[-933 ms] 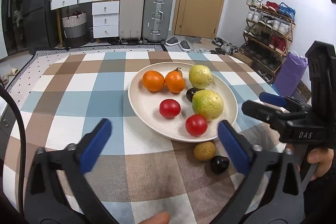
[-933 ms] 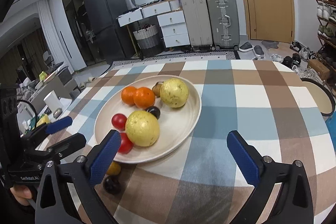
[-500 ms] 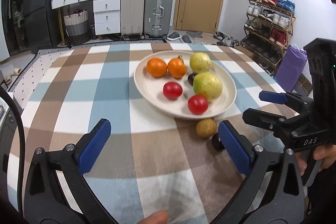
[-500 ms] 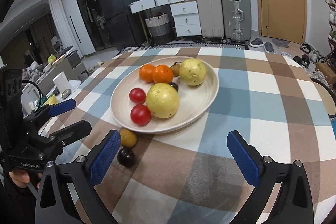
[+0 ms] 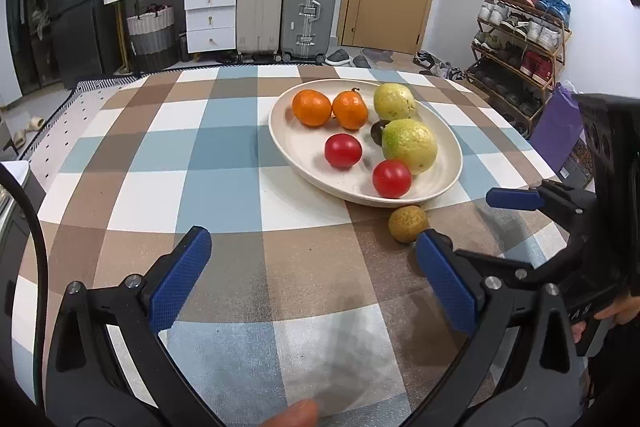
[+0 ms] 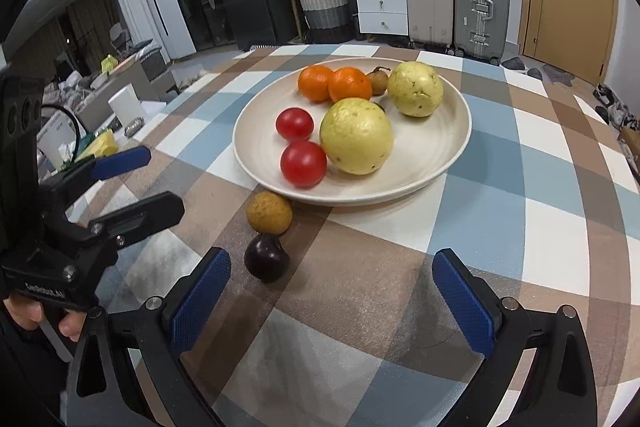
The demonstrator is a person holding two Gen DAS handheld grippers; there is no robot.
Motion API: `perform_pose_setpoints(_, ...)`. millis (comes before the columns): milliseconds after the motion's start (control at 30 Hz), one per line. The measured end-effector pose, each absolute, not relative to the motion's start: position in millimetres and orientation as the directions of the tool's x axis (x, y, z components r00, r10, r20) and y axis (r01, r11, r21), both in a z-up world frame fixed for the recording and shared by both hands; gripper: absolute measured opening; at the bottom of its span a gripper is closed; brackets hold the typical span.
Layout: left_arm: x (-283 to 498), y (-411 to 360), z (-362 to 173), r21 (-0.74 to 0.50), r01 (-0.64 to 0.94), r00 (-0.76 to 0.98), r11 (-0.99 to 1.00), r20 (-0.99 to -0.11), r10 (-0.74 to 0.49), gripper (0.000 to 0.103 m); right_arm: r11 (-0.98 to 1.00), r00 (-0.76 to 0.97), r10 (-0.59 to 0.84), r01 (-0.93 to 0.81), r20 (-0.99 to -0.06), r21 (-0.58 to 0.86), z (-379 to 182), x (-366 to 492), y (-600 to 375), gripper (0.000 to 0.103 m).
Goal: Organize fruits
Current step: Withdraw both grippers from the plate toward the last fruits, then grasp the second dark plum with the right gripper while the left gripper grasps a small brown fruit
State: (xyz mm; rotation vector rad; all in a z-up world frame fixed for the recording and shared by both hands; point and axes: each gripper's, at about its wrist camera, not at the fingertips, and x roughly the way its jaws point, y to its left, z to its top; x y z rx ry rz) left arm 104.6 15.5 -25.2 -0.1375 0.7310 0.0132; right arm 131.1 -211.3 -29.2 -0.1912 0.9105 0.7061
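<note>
Both grippers have pulled back from the plate [image 6: 448,163], so the fruits look farther away than a moment ago. The left gripper [image 5: 316,279] and the right gripper [image 6: 332,299] are both wide apart and hold nothing. A bumpy tan fruit [image 6: 269,213] sits on the checked cloth [image 5: 224,163] just beside the smooth round plate, and a shiny dark fruit [image 6: 267,259] touches it.
</note>
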Motion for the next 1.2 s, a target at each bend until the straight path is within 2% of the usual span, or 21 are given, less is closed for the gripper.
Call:
perform_pose_setpoints(367,107.3,24.0,-25.3,-0.147,-0.088,0.747,0.985,-0.664,-0.032,0.102,0.729,0.382,0.432,-0.681,-0.817,0.067,-39.5,122.4,-191.4,0.102)
perform_pose_setpoints(433,107.5,25.8,-26.2,-0.155,-0.093,0.746,0.983,-0.666,-0.034,0.102,0.725,0.390,0.415,-0.688,-0.822,0.040,-40.5,120.3,-187.1,0.100)
perform_pose_setpoints(500,108.4,26.8,-27.3,-0.157,-0.098,0.740,0.983,-0.671,-0.033,0.102,0.720,0.396,0.410,-0.693,-0.822,0.025,-40.4,118.3,-185.0,0.093)
perform_pose_setpoints(633,108.1,28.1,-26.9,-0.160,-0.099,0.744,0.982,-0.667,-0.034,0.102,0.713,0.400,0.405,-0.701,-0.822,0.010,-40.8,115.9,-179.9,0.091)
perform_pose_setpoints(733,107.7,27.9,-26.9,-0.159,-0.097,0.744,0.983,-0.668,-0.035,0.102,0.705,0.404,0.407,-0.709,-0.819,0.001,-39.6,114.8,-178.8,0.084)
perform_pose_setpoints(967,106.9,27.0,-26.7,-0.163,-0.094,0.742,0.982,-0.669,-0.039,0.102,0.693,0.402,0.426,-0.721,-0.810,0.007,-36.5,113.7,-179.2,0.060)
perform_pose_setpoints(1133,107.7,26.7,-27.6,-0.164,-0.094,0.743,0.982,-0.668,-0.040,0.102,0.672,0.385,0.449,-0.741,-0.806,0.021,-35.4,109.6,-176.8,0.052)
perform_pose_setpoints(1200,107.9,25.5,-27.7,-0.166,-0.094,0.740,0.982,-0.671,-0.043,0.102,0.666,0.380,0.456,-0.745,-0.805,0.025,-35.0,108.3,-175.7,0.045)
